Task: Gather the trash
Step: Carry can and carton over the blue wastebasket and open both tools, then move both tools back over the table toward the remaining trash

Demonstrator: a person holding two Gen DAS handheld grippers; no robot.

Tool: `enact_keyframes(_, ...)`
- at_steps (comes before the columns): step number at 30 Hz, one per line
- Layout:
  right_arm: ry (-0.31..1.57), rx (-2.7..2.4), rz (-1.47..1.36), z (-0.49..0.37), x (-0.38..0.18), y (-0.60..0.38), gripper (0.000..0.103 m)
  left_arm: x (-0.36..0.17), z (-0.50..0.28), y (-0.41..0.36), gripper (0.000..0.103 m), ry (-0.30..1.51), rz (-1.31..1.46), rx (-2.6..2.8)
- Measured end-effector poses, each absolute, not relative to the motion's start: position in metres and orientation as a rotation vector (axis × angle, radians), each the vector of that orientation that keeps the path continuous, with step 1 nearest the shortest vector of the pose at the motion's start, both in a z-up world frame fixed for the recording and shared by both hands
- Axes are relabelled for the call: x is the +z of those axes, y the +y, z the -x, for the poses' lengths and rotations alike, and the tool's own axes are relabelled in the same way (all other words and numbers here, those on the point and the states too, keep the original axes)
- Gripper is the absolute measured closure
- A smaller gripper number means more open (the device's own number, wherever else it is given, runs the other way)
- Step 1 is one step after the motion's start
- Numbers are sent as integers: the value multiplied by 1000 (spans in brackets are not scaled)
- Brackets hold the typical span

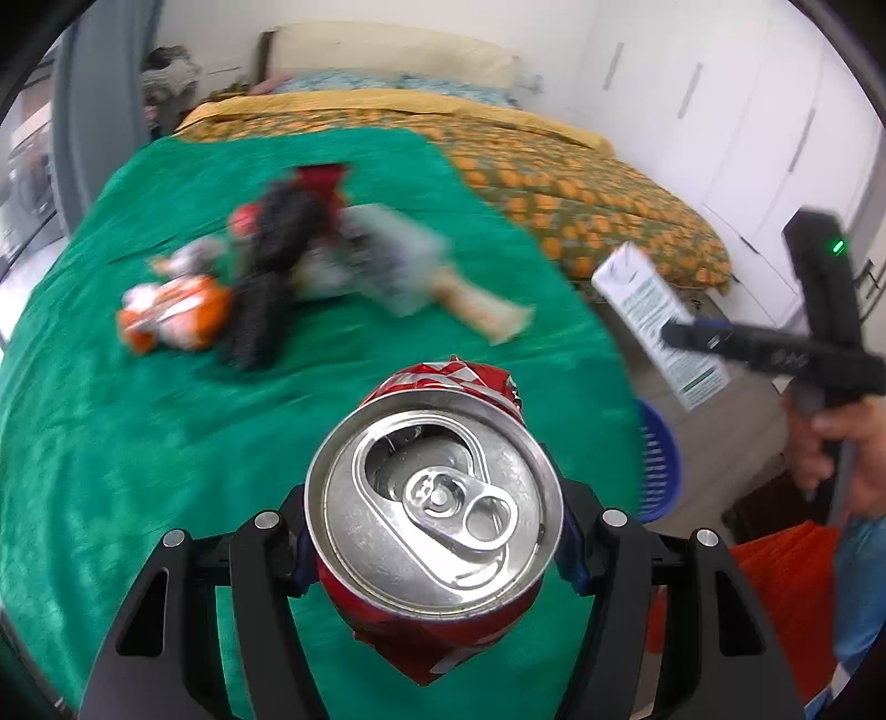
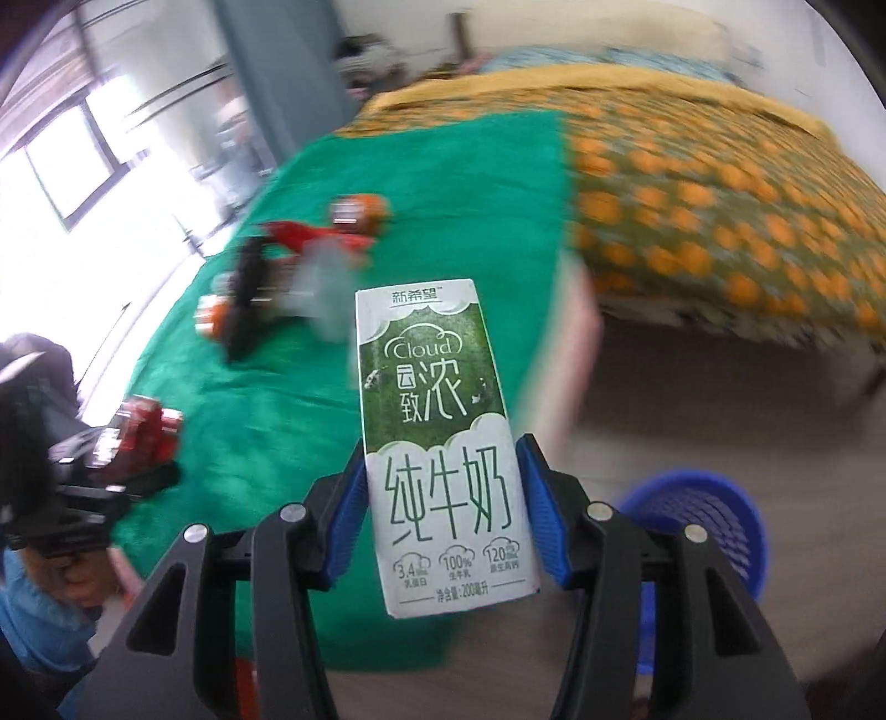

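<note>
The left gripper (image 1: 434, 545) has its fingers (image 1: 570, 559) clamped on a can. The right gripper (image 2: 443, 507) has its fingers (image 2: 540, 509) pressed on a carton, its hand (image 1: 847, 448) seemingly wrapping the handle.

A bed (image 1: 554, 183) fills the middle of the room, covered by a quilt (image 2: 720, 210) printed with orange shapes on dull green. A green blanket (image 1: 166, 415) lies spread over the near part of it. A cream headboard (image 1: 398, 52) stands against the far white wall, with a pale blue patterned pillow (image 1: 387, 83) just below it. White wardrobe doors (image 1: 720, 111) with long vertical handles line the wall on one side. On the other side a grey curtain (image 2: 266, 72) hangs beside a large window (image 2: 72, 166), where strong daylight washes out the glass. The floor (image 2: 692, 399) beside the bed is a plain pale brownish surface.
</note>
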State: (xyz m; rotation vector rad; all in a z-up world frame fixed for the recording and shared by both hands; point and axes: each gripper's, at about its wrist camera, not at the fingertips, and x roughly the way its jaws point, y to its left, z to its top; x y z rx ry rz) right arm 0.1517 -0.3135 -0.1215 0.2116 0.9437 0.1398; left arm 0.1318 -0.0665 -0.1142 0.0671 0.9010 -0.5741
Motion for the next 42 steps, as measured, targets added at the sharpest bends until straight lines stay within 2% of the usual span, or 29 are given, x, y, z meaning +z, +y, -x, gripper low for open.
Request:
enact_keyframes(8,982,-46,-213,-123,-158,-396,52,-116,-124,-174,40,925,-133,-689)
enact_keyframes(14,1055,-186,-283,-115,-207,-472,52,-135,-109,-269,40,974,-205,-804)
enact_keyframes(23,1103,-249,-457,-106,-260,-541,50,-224,-125,-385,39,1085,-257,-850)
enact_keyframes(25,1103,-247,-501,-108,-271,-553,37,-248,-130,-405,38,1090,-252,-870)
enact_keyframes(26,1094,-250,-537,-108,-278,-561,27,-257,-134,-411,24,1099,-250,-875)
enact_keyframes(27,1092,-264,-548,-106,-280,-565,26,-267,-138,-419,19,1108,-255,-856)
enact_keyframes(31,1064,-295,-562,-104,-273,-577,26,-273,-141,-420,18,1123,-233,-828)
enact_keyframes(34,1005,-299,-560,-101,-250,-576,26,-250,-125,-403,16,1077,-223,-852)
enact_keyframes(36,962,-308,-530,-102,-231,-568,20,-230,-112,-391,14,1040,-215,-871)
enact_keyframes(42,822,-297,-415,-106,-176,-519,13,-170,-79,-320,9,967,-155,-874)
